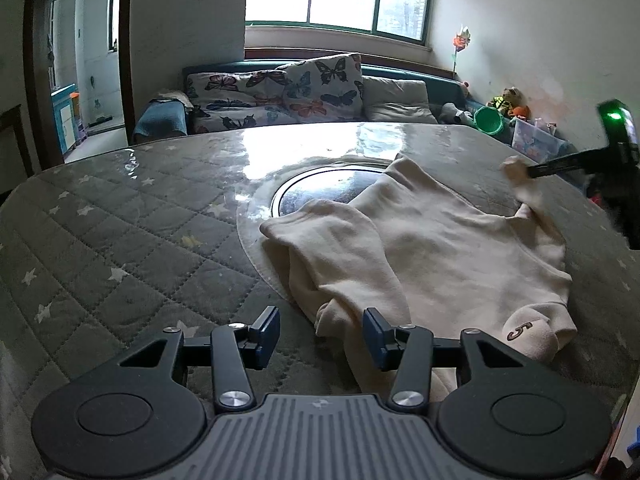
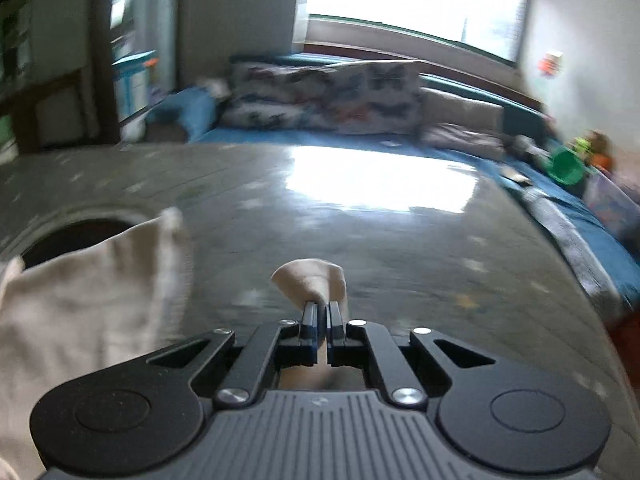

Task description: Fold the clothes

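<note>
Cream sweater (image 1: 432,248) lies rumpled on the right side of the bench (image 1: 120,232), one sleeve flopped over, so I'd say folding's partway at best. Right tool (image 2: 323,310) is pinched tight on a corner of it, lifted; left tool (image 1: 320,334) gapes wide, gripping nothing. Quilted star cover under glossy plastic, butterfly pillows (image 1: 280,88) on the far sofa.
</note>
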Demonstrator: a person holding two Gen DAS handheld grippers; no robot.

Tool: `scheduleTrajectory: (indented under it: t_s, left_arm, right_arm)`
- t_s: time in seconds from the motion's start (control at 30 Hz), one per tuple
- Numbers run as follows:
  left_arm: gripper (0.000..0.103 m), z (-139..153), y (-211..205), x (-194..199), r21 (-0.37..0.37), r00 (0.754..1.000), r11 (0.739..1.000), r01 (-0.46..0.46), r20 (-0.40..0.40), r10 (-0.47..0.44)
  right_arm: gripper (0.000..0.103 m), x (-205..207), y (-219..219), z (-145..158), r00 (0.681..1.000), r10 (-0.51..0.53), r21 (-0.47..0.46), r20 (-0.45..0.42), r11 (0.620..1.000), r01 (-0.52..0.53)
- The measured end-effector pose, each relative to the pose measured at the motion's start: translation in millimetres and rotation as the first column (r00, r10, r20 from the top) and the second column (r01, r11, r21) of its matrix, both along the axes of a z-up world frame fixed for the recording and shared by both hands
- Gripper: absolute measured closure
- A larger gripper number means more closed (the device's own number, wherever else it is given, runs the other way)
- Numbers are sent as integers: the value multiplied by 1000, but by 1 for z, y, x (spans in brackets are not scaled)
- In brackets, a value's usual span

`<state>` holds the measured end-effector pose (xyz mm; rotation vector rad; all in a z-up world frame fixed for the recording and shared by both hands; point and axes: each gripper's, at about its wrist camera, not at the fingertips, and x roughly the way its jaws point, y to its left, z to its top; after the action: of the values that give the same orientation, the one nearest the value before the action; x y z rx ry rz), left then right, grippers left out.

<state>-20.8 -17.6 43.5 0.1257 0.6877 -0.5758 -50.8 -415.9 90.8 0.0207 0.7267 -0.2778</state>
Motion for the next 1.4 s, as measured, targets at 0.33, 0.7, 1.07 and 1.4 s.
scheduleTrajectory:
  t_s: [0.33, 0.7, 1.07, 1.4]
  left_arm:
    - [47, 0, -4, 9, -11, 1000, 1000, -27, -15, 27]
    - [47, -5, -20, 55, -35, 988, 991, -128, -86, 125]
    - [71, -14, -30, 96, -150, 978, 977, -155, -164, 130]
    - [96, -2, -22, 82, -208, 981, 960, -185, -95, 169]
  right_arm:
    - [93, -54, -54, -22, 981, -186, -5, -60, 983, 186]
    - [67, -44, 46, -15, 980, 196, 89, 27, 976, -198]
    - [66, -42, 103, -36, 933, 360, 82, 5, 930, -360]
    - [64, -48, 115, -42, 927, 375, 67, 8, 925, -375]
